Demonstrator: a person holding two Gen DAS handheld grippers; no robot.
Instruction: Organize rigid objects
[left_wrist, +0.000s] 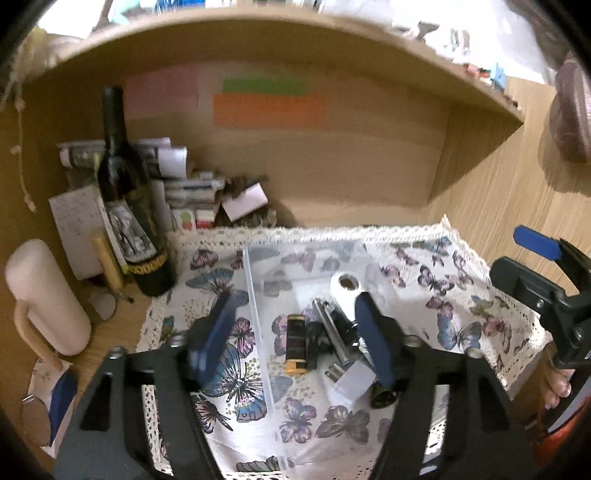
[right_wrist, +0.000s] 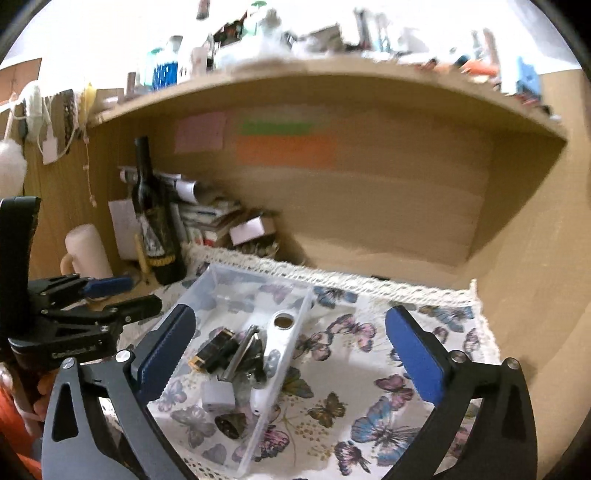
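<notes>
A clear plastic box (left_wrist: 255, 295) (right_wrist: 295, 321) sits on a butterfly-print cloth (left_wrist: 461, 288) (right_wrist: 369, 369). Inside lie a black and gold lighter (left_wrist: 295, 343) (right_wrist: 212, 349), a metal tool (left_wrist: 332, 332) (right_wrist: 240, 350), a white opener with a round hole (left_wrist: 347, 286) (right_wrist: 280, 328), a white cube (left_wrist: 351, 384) (right_wrist: 218, 395) and a small dark bell (left_wrist: 384, 397) (right_wrist: 229, 422). My left gripper (left_wrist: 295, 339) is open and empty, its fingers astride the box's left wall. My right gripper (right_wrist: 291, 354) is open and empty, low over the box's right part; it also shows in the left wrist view (left_wrist: 532, 266).
A dark wine bottle (left_wrist: 129, 206) (right_wrist: 155, 221), a pale pink mug (left_wrist: 44, 295) (right_wrist: 86, 249) and stacked papers and small boxes (left_wrist: 192, 192) stand at the back left. A wooden shelf (left_wrist: 295, 40) overhangs the desk. A wooden side wall (right_wrist: 535, 258) stands at the right.
</notes>
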